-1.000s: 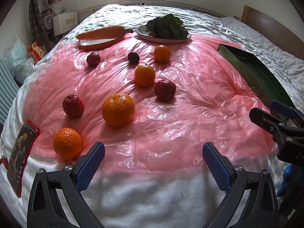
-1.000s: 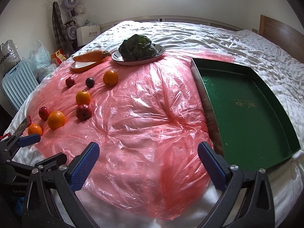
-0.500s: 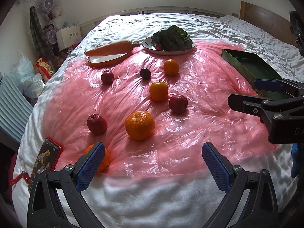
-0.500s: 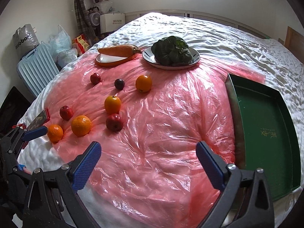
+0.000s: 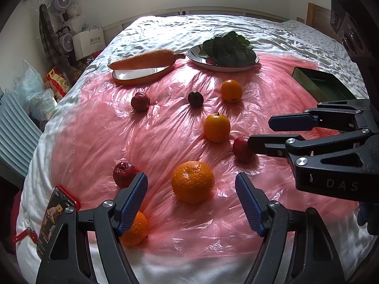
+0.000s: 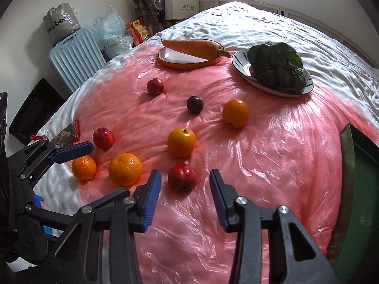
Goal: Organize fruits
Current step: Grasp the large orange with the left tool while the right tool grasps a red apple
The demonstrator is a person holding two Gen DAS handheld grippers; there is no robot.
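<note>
My left tool [image 5: 191, 209] has just been narrowing, jaws still apart, framing the big orange [image 5: 192, 181] without touching. My right tool [image 6: 185, 197] has narrowed too, jaws apart before the red apple [image 6: 182, 177]. Both fruits lie on the bed's pink plastic sheet [image 6: 272, 156].
</note>
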